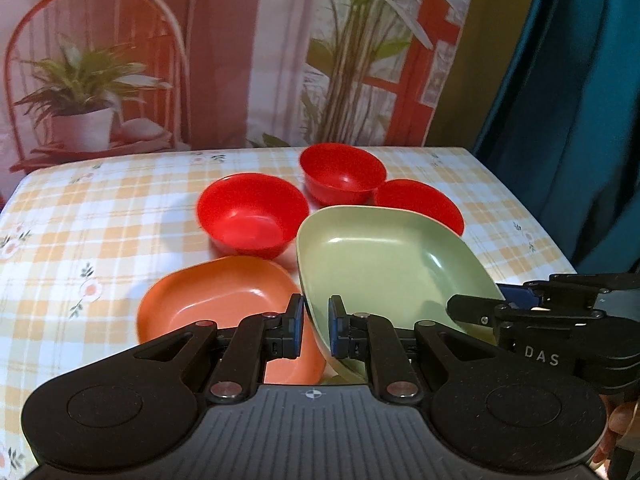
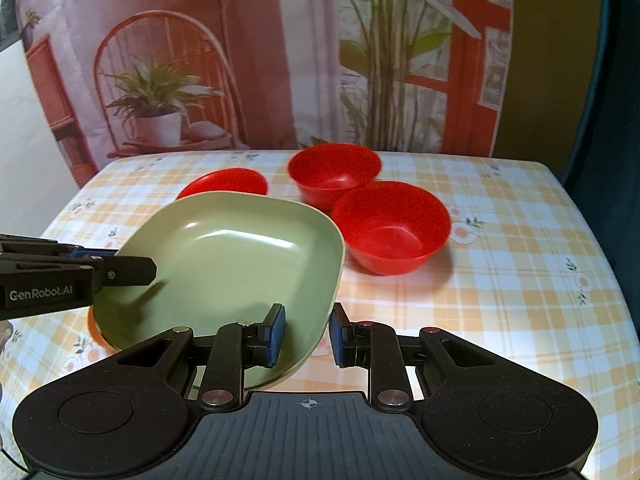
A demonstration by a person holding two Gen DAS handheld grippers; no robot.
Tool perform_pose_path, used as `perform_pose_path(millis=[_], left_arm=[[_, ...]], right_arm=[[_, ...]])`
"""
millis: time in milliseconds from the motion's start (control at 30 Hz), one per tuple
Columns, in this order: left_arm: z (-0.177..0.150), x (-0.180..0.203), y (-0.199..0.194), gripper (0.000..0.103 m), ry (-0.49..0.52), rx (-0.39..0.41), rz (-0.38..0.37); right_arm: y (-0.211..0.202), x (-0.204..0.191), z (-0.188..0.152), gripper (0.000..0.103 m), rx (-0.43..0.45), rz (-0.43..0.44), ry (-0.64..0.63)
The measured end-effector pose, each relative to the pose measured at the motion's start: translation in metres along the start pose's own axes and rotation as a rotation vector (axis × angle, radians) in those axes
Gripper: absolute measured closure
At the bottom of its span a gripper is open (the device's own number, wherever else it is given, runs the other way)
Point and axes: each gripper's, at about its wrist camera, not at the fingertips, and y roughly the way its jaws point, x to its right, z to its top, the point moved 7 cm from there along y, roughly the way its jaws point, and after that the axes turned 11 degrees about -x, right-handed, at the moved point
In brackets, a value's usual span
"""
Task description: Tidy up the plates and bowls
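Left gripper [image 1: 315, 330] pinches green plate [image 1: 384, 264] rim, right gripper [image 2: 307, 334] straddles opposite rim half-open, plate tilted just above orange plate [image 1: 216, 300] on table [image 1: 100, 220]; lower level, nest squarely, avoid red bowls [image 1: 252, 216] ahead.

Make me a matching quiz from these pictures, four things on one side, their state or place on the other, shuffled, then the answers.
1. green plate
2. orange plate
3. red bowls
4. tablecloth

A. yellow check with flowers
B. three, at the back, empty
C. tilted, rim between both hand-held grippers' fingers
D. flat on the table, under the green one's edge

Pairs: 1-C, 2-D, 3-B, 4-A
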Motion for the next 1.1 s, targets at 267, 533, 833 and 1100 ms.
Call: perform_pose_path(millis=[267, 533, 833, 1100], left_arm=[[-0.03, -0.027, -0.012, 0.088, -0.081, 0.007, 0.027], [-0.038, -0.055, -0.018, 0.088, -0.14, 0.007, 0.069], [-0.046, -0.081, -0.007, 0.088, -0.174, -0.034, 0.13], [-0.039, -0.092, 0.011, 0.088, -0.141, -0.05, 0.163]], right_arm=[[0.01, -0.035, -0.003, 0.081, -0.014, 0.035, -0.09], [0.027, -0.072, 0.006, 0.081, -0.025, 0.055, -0.215], [0.06, -0.096, 0.015, 0.081, -0.081, 0.078, -0.267], [0.084, -0.098, 0.026, 0.081, -0.102, 0.065, -0.272]])
